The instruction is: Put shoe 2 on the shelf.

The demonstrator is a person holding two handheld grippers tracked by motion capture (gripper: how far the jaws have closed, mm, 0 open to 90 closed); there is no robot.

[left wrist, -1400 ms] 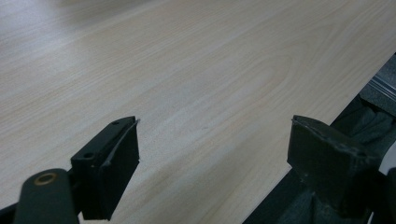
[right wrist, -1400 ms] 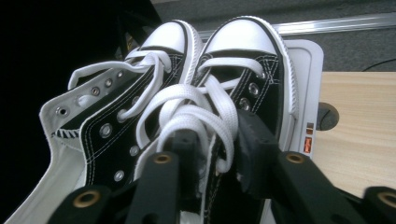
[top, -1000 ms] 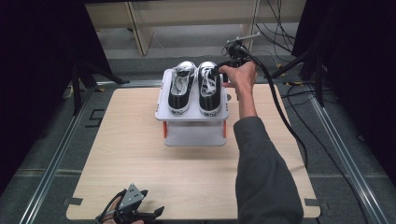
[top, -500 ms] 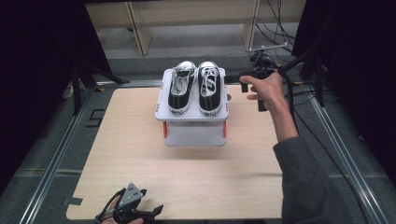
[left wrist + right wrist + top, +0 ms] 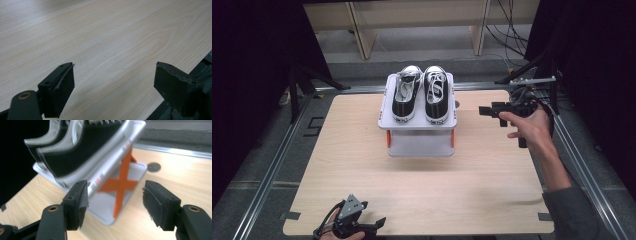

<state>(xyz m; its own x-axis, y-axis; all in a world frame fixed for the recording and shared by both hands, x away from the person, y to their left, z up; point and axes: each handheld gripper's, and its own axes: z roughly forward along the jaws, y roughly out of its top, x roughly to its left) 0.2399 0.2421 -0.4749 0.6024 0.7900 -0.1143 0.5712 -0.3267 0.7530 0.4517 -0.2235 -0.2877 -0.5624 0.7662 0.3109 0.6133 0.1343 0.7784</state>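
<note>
While both spread and empty, right tongs [image 5: 490, 111] beside the shoe rack [image 5: 418, 118], left tongs [image 5: 371, 224] low over the table [image 5: 492, 190]

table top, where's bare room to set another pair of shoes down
The wooden table top is bare in front of the white shoe rack, out to the left hand-held gripper at the near edge, and left of the rack. The rack's top shelf is full with two black sneakers. The right hand-held gripper hovers right of the rack.
</note>
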